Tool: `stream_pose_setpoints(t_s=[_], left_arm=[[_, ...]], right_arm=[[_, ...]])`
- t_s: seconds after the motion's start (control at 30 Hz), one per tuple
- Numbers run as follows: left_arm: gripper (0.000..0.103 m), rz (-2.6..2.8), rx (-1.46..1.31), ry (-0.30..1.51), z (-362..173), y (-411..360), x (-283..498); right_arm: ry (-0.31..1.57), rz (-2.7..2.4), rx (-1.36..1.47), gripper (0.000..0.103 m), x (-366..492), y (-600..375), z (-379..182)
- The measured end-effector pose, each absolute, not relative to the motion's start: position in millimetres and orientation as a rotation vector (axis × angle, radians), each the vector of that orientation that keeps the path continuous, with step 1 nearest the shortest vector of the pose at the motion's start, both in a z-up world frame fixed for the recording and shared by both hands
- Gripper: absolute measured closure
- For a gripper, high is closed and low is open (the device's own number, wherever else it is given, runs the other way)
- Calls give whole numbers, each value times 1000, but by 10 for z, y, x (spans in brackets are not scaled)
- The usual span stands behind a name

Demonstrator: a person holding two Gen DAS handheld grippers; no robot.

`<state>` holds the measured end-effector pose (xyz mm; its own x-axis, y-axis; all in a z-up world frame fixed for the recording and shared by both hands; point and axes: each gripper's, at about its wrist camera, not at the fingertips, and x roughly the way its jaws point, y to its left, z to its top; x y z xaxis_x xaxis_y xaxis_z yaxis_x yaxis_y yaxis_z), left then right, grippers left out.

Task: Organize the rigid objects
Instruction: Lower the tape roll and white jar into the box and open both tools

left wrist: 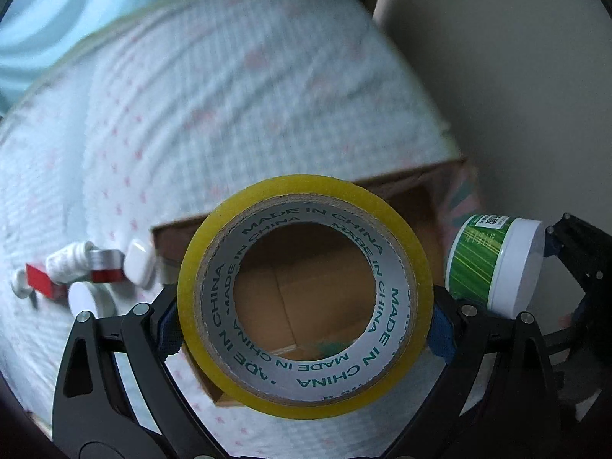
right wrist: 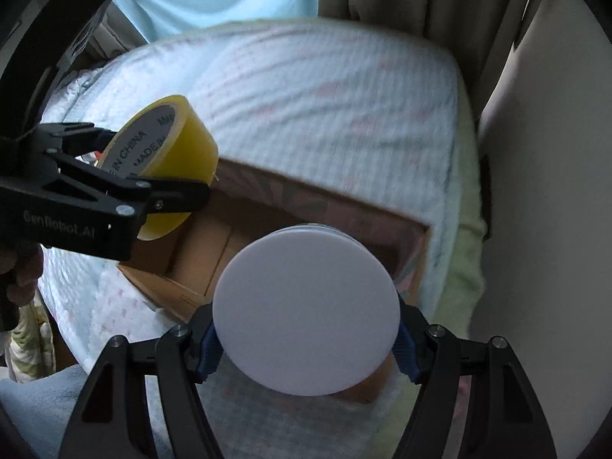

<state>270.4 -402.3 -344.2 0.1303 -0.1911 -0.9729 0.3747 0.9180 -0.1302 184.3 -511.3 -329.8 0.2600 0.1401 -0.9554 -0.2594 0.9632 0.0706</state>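
- Your left gripper (left wrist: 306, 313) pinches the yellow tape roll (left wrist: 306, 294) above the open cardboard box (left wrist: 413, 195); only this view shows small white and red items (left wrist: 88, 271) far left on the bedspread (left wrist: 229, 95)
- Your right gripper (right wrist: 306, 340) clamps the white-lidded jar (right wrist: 306, 310) over the box; its green label shows only from the left wrist

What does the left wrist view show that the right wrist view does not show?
Only the left wrist view shows the small white and red items lying on the bed cover to the left of the cardboard box, and the green label of the jar.

Only the right wrist view shows the jar's flat white lid face on, and fingers of the person's hand.

Both show the yellow tape roll held in the left tool, the jar held in the right tool, and the open box below them.
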Motion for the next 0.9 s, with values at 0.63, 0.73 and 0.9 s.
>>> stream_pose_setpoints(t_s=[0.63, 0.73, 0.9], left_arm=[[0, -353, 249, 1484, -4143, -4064, 2722], [0, -352, 205, 1479, -4058, -4013, 2699], [0, -351, 249, 1432, -3871, -3993, 2633]], right_arm=[[1323, 321, -136, 0, 1939, -5015, -3809], [1329, 319, -201, 0, 1917, -4983, -3801], [1350, 327, -191, 0, 1866, -4999, -3805]])
